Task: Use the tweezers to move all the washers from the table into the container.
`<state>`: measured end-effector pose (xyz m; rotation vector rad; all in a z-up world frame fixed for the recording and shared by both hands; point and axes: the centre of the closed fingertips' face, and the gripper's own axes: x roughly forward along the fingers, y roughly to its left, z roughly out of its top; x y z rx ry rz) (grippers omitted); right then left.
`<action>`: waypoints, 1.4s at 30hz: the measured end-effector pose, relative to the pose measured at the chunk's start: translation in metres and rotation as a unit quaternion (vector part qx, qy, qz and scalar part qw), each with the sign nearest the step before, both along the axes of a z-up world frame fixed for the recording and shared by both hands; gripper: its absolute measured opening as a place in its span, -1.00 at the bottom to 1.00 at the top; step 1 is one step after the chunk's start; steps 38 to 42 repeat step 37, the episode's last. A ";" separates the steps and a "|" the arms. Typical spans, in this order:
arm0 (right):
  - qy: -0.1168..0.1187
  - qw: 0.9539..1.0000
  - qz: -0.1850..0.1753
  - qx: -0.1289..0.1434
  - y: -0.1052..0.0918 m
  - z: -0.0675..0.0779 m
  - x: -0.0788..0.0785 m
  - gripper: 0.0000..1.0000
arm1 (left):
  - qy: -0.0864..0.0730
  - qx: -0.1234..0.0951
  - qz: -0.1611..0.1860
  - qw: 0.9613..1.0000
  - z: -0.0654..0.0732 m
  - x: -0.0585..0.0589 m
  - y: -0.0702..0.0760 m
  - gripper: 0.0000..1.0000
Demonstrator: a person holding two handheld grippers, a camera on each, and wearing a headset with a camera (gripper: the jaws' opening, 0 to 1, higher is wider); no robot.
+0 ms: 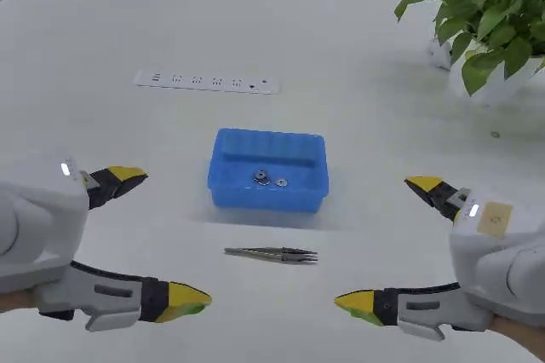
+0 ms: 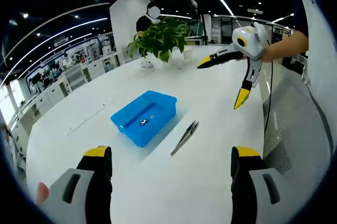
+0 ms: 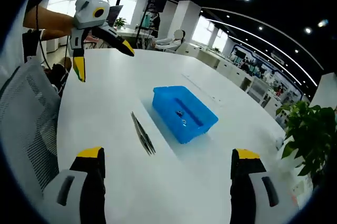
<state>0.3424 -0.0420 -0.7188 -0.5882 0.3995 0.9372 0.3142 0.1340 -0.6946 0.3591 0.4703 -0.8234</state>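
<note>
Nearest us, our yellow-tipped left tongs (image 1: 157, 238) at 8 o'clock and right tongs (image 1: 387, 242) at 4 o'clock gape released and empty. They flank the slim metal tweezers (image 1: 272, 253), which lie on the white counter (image 1: 383, 99) within either's reach. At 12 o'clock beyond, the blue plastic container (image 1: 268, 195) holds two small metal washers (image 1: 261, 177), so we judge the moving finished.

The left gripper (image 2: 171, 155) holds its jaws wide apart above the desk (image 2: 221, 98). Tweezers (image 2: 185, 137) lie beside the blue container (image 2: 155, 128) holding washers (image 2: 144, 121).
</note>
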 end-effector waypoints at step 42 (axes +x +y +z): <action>-0.009 0.999 0.020 -0.028 0.003 0.011 -0.030 1.00 | -0.048 0.078 -0.054 0.994 0.029 -0.029 -0.005 0.97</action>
